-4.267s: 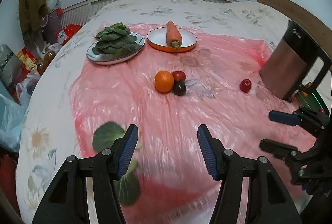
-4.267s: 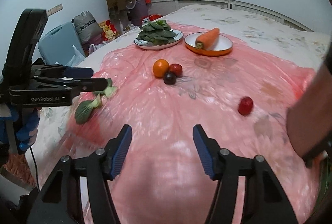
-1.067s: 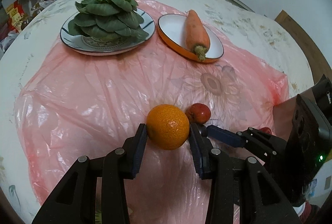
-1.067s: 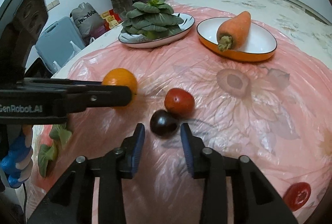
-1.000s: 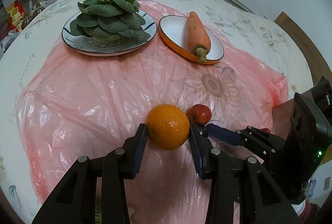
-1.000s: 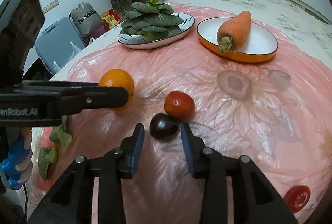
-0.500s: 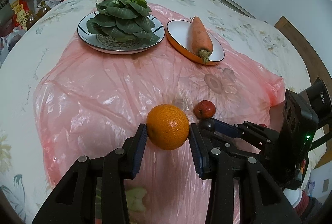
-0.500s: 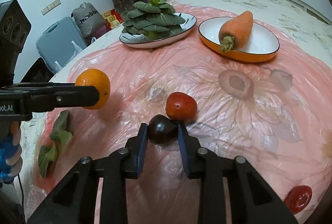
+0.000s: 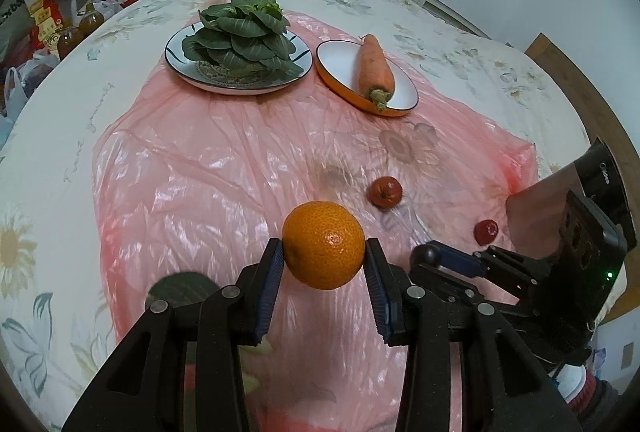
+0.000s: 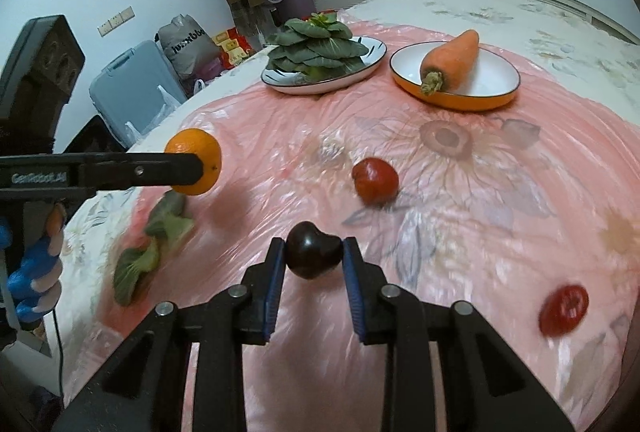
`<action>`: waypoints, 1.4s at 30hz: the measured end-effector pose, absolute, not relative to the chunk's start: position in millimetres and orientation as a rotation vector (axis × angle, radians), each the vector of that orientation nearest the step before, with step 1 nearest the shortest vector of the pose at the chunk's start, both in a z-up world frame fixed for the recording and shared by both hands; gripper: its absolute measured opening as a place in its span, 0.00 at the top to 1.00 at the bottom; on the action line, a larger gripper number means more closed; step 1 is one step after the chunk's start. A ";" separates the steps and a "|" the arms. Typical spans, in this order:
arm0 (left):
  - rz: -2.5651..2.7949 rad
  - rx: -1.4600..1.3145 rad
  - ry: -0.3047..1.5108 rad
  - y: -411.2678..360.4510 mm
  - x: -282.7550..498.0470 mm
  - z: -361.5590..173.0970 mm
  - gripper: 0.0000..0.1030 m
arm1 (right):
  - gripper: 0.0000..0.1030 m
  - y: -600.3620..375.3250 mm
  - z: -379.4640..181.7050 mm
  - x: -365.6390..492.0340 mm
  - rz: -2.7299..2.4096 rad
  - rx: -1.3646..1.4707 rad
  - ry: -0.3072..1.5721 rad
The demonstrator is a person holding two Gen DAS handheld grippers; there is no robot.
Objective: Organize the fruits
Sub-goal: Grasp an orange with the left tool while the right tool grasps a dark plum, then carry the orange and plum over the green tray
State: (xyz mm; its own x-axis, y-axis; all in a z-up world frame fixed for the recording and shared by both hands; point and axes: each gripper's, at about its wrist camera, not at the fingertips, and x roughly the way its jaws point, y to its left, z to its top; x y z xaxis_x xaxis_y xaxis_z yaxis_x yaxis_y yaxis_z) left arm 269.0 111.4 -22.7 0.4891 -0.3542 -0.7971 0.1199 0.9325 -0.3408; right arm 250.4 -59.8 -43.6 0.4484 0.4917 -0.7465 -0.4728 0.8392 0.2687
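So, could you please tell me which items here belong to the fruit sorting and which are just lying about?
Job:
round orange in left gripper
dark plum in right gripper
two small red fruits

Lying about:
greens plate
carrot dish
loose leaf

Orange (image 9: 323, 244) and dark plum (image 10: 314, 255) clamped mid-air; two red fruits (image 10: 375, 180) (image 10: 564, 310) lie apart on pink sheet (image 10: 460, 199).

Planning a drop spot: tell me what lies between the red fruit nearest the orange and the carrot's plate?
Only bare pink plastic sheet between red fruit and plate, per right wrist view.
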 end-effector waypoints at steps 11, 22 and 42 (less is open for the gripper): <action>-0.339 -0.241 1.012 83.8 216.1 -6.2 0.66 | 0.74 -108.0 -20.0 159.6 0.552 0.086 0.910; -0.393 -0.202 1.007 37.5 150.2 14.3 0.66 | 0.74 -172.2 -7.0 72.5 0.453 0.120 0.921; -0.525 -0.030 1.045 -100.5 71.1 17.7 0.66 | 0.73 -317.6 18.5 -34.1 0.213 0.204 0.839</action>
